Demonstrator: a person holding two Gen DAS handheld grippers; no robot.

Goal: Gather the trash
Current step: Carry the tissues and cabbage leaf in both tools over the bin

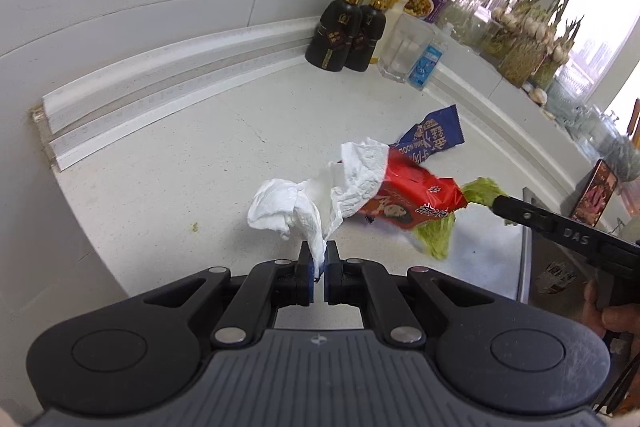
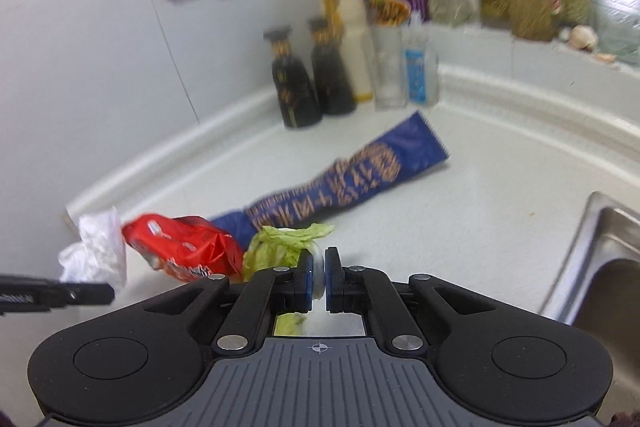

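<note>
Left wrist view: the left gripper (image 1: 319,261) is clamped on a tail of crumpled white paper tissue (image 1: 320,193), ready for lifting; the crinkled red snack wrapper (image 1: 416,197) at 2 o'clock hides part of the blue noodle packet (image 1: 434,133).

Right wrist view: the right gripper (image 2: 319,273) pinches the pale stem of a green lettuce leaf (image 2: 280,247); motion blur smears the bottles behind.

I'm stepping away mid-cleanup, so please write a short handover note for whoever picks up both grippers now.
Left gripper: shut on the white tissue.
Right gripper: shut on the lettuce leaf.
Red wrapper and blue noodle wrapper lie on the counter, loose.
Done: two pieces gripped, none binned yet.
Left: discard both, then collect the wrappers. No bin is in view.
</note>
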